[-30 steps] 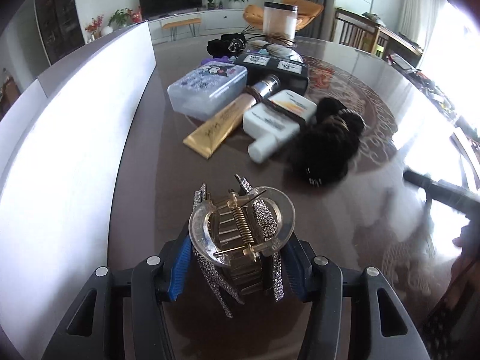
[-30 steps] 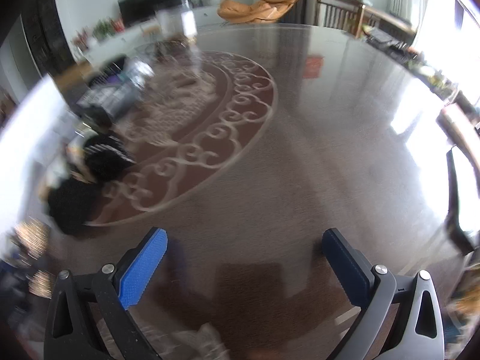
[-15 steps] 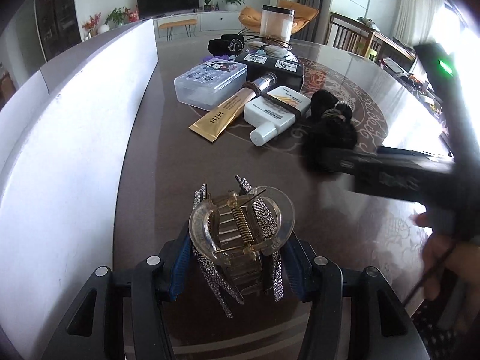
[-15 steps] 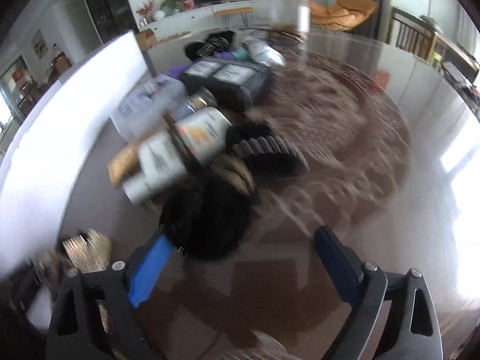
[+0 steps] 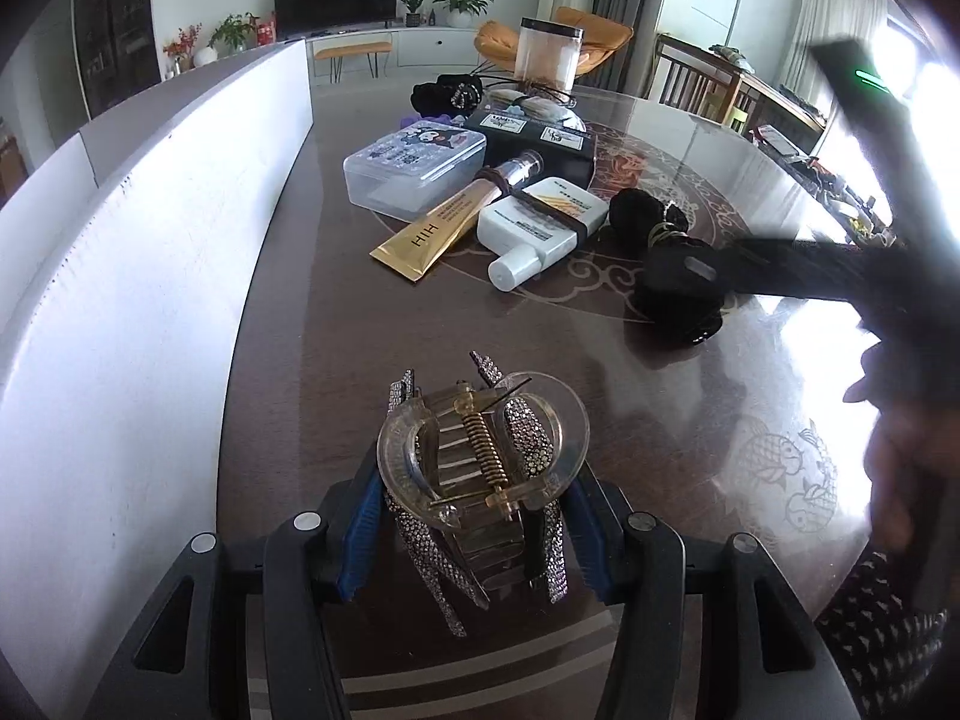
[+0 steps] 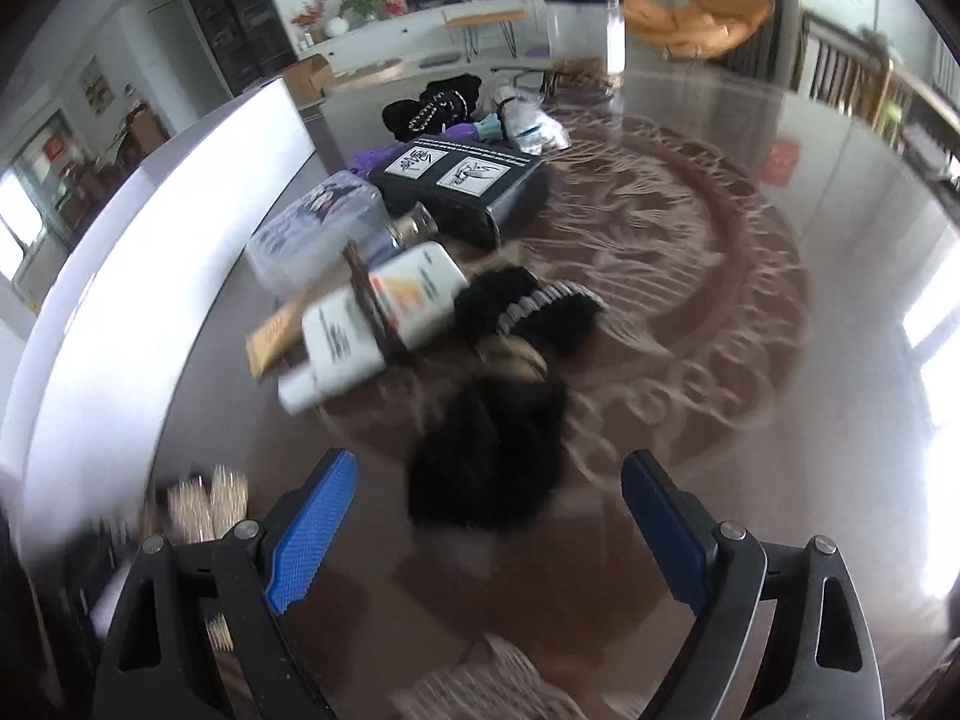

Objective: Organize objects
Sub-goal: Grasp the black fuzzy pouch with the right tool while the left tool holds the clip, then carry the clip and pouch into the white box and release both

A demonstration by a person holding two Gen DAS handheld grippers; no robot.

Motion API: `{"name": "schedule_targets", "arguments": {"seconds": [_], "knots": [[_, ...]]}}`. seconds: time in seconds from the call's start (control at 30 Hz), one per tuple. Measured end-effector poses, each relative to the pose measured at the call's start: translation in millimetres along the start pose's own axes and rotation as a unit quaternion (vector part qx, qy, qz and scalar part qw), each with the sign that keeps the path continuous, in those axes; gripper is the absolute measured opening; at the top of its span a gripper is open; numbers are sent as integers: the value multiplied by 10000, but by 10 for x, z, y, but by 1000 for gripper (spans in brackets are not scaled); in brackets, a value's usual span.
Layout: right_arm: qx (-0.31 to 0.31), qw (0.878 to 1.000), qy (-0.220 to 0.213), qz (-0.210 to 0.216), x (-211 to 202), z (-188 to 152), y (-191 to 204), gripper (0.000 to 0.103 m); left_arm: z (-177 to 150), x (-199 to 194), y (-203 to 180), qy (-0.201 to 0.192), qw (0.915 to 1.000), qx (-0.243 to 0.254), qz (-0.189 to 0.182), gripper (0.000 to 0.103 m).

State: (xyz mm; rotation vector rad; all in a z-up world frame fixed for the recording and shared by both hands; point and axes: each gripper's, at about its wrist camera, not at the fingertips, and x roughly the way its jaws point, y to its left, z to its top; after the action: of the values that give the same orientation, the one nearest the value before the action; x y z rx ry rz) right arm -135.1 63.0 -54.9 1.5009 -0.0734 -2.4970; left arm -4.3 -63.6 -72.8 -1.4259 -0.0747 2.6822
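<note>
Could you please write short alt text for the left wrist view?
The left gripper holds a clear hair claw clip with rhinestone prongs above a dark table. Beyond it lie a gold tube, a white bottle and a clear box.

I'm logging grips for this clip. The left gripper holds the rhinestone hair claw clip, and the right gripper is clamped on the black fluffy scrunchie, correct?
Not quite. The left gripper does hold the rhinestone hair claw clip, but the right gripper is not clamped on anything. The right wrist view shows its jaws wide apart and closing, with the black fluffy scrunchie lying on the table ahead of the pads, untouched.
</note>
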Motion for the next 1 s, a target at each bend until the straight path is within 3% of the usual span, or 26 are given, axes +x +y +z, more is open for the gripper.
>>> {"name": "schedule_targets", "arguments": {"seconds": [0.03, 0.07, 0.17, 0.37, 0.53, 0.63, 0.77, 0.9, 1.0], "knots": [[-30, 10000, 20, -78, 69, 34, 4, 70, 2, -12, -10, -3, 10000, 14, -7, 54], [-102, 9998, 109, -146, 130, 51, 10, 41, 6, -36, -28, -19, 10000, 45, -30, 54], [-54, 9999, 66, -98, 43, -18, -69, 30, 9, -112, -76, -97, 9998, 116, -107, 54], [268, 9987, -399, 191, -573, -87, -192, 30, 103, -336, -122, -106, 9986, -9, -518, 54], [-52, 9937, -869, 699, -1136, 71, 268, 30, 316, -949, 136, -565, 9960, -210, -666, 54], [-374, 9870, -1054, 1153, -1348, 194, 779, 30, 415, -1319, 541, -945, 9938, -458, -365, 54], [-834, 9744, -1018, 1822, -1445, 290, 1545, 30, 445, -1608, 1230, -1252, 9873, -771, 609, 54], [-1443, 9644, -652, 2117, -1219, 265, 2319, 30, 369, -1533, 1832, -1006, 9790, -1184, 1320, 54], [-1621, 9614, -277, 2207, -921, 158, 2646, 34, 292, -1316, 2084, -517, 9758, -1243, 1722, 55]]}}
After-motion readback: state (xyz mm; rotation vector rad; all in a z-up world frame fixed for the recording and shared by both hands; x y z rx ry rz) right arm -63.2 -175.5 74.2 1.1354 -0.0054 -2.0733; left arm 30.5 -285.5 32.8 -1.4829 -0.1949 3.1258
